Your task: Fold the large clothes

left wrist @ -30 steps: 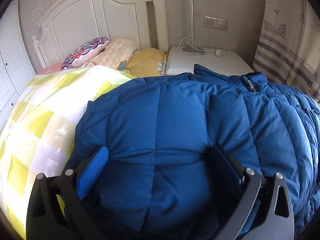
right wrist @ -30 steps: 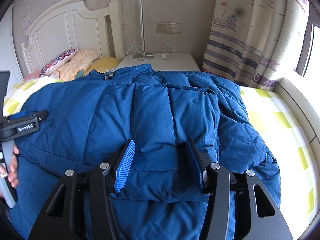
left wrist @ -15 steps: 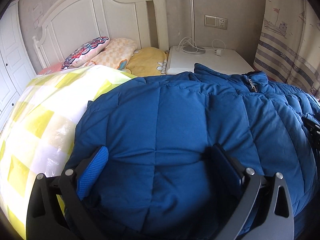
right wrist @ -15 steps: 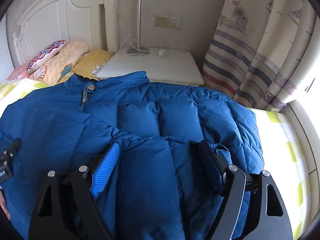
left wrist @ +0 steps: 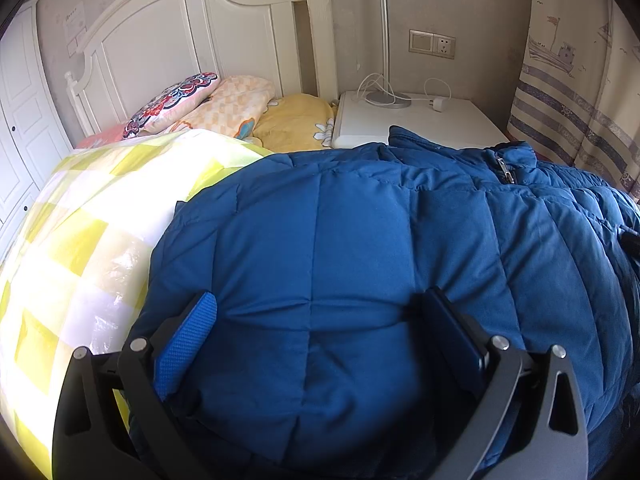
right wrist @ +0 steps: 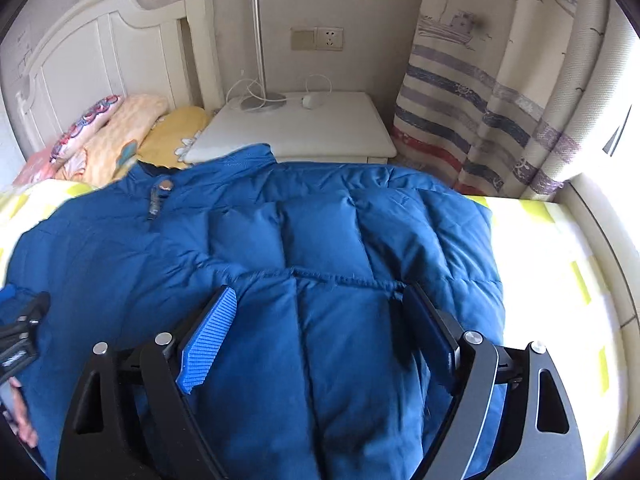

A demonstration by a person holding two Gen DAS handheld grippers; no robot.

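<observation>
A large blue quilted down jacket (left wrist: 360, 248) lies spread on the bed, collar and zipper pull (left wrist: 505, 168) toward the nightstand. My left gripper (left wrist: 316, 312) is open, its fingers pressed down on the jacket's left part, with padded fabric bulging between them. My right gripper (right wrist: 316, 308) is open over the jacket (right wrist: 320, 232), its fingers straddling a folded layer whose seam edge runs across just ahead of the tips. The left gripper's body (right wrist: 20, 332) shows at the left edge of the right wrist view.
The bed has a yellow-and-white checked cover (left wrist: 80, 240). Pillows (left wrist: 224, 104) lie against the white headboard (left wrist: 192, 36). A white nightstand (right wrist: 296, 128) holds a lamp base and cables. A striped curtain (right wrist: 500, 92) hangs at the right, beside the bed's right edge.
My right gripper has moved forward and to the right over the jacket and opened wider; the sleeve area now lies flatter. My left gripper has stayed in place.
</observation>
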